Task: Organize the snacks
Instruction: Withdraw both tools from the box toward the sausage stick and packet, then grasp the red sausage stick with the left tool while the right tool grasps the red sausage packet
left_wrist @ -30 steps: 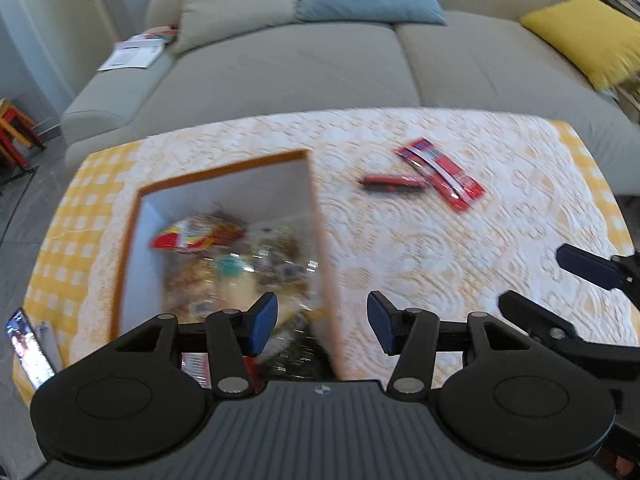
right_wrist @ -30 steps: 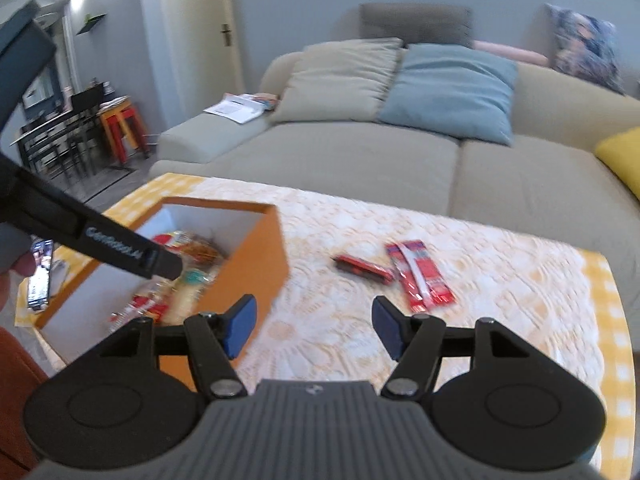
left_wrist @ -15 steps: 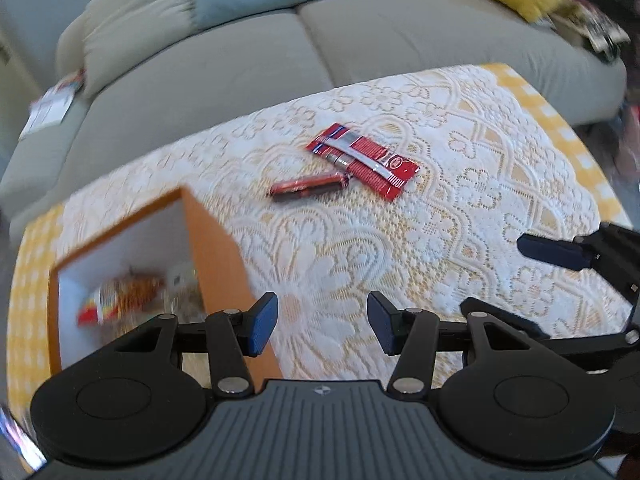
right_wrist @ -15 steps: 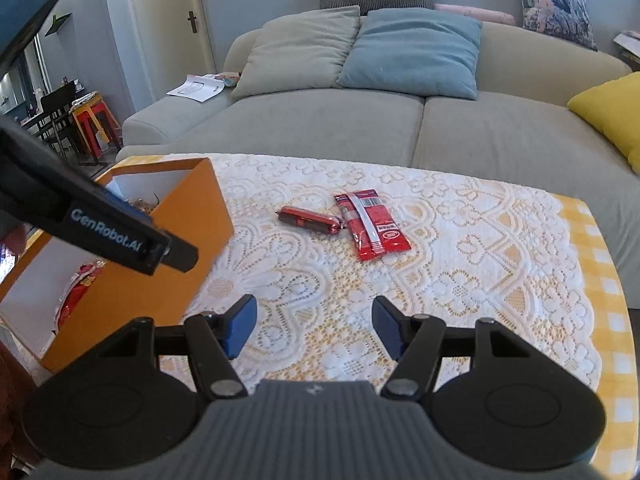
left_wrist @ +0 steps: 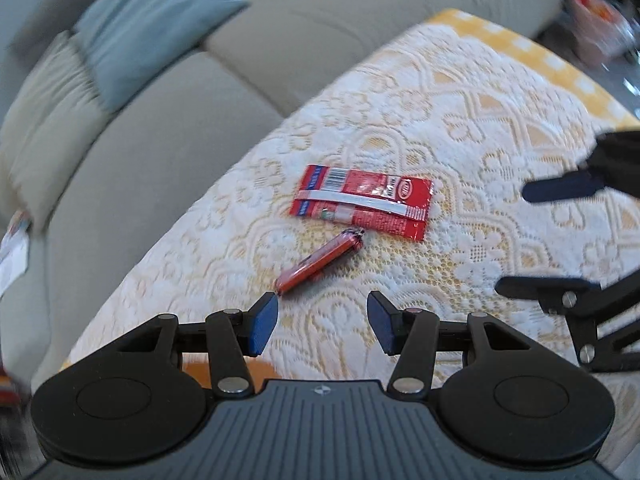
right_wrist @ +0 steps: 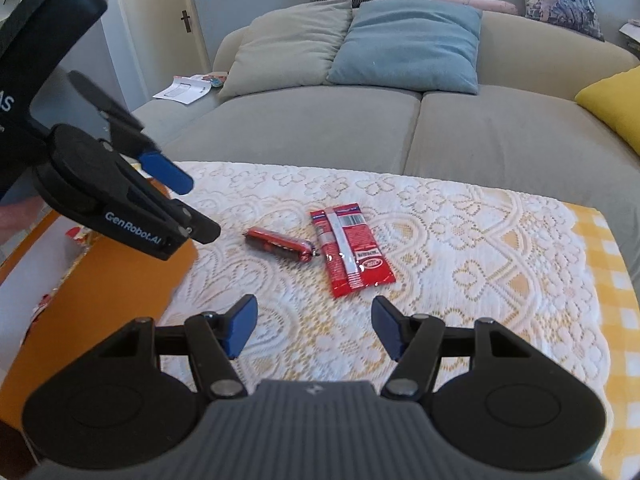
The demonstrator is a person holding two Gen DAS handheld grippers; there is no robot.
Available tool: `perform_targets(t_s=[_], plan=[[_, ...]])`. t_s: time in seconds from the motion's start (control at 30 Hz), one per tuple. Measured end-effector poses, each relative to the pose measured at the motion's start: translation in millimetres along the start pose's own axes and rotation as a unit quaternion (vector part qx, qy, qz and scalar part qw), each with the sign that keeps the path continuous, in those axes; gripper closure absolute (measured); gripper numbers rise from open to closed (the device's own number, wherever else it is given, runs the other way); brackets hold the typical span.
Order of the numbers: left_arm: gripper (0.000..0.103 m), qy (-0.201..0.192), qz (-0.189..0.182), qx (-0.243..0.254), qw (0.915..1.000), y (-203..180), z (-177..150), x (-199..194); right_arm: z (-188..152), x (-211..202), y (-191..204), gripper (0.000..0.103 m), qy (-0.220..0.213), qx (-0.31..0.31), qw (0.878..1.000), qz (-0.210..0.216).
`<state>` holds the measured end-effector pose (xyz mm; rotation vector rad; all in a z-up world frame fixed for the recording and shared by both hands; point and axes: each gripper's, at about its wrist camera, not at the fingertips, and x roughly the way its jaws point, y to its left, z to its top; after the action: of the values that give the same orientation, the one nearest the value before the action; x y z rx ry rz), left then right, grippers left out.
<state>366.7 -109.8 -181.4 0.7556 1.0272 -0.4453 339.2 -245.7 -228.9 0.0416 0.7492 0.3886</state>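
Observation:
A red sausage stick [left_wrist: 320, 265] [right_wrist: 279, 244] and a flat red snack packet [left_wrist: 363, 201] [right_wrist: 350, 249] lie side by side on the lace tablecloth [right_wrist: 460, 264]. My left gripper [left_wrist: 322, 326] is open and empty, hovering just short of the sausage stick; it also shows in the right wrist view [right_wrist: 196, 208] above the box edge. My right gripper [right_wrist: 314, 330] is open and empty, nearer than the packet; its fingers [left_wrist: 560, 192] show at the right of the left wrist view. The orange box [right_wrist: 100, 280] at left holds several snacks.
A grey sofa [right_wrist: 400, 120] with beige, blue and yellow cushions runs along the table's far side. Papers [right_wrist: 184, 88] lie on its left arm. The yellow checked cloth edge [right_wrist: 612, 300] marks the table's right side.
My left gripper has swung right, from above the box to the two red snacks. My right gripper has moved forward and right toward the snacks. Both stayed open.

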Motion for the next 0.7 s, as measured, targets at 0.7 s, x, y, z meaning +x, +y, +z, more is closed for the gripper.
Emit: perform_targets(t_s=[0.7], plan=[[0.042, 0.052, -0.061, 0.136, 0.9874, 12.1, 27.4, 96.0, 26.8, 82.8, -24.9, 0.041, 0.034, -0.041, 0.999, 0.014]])
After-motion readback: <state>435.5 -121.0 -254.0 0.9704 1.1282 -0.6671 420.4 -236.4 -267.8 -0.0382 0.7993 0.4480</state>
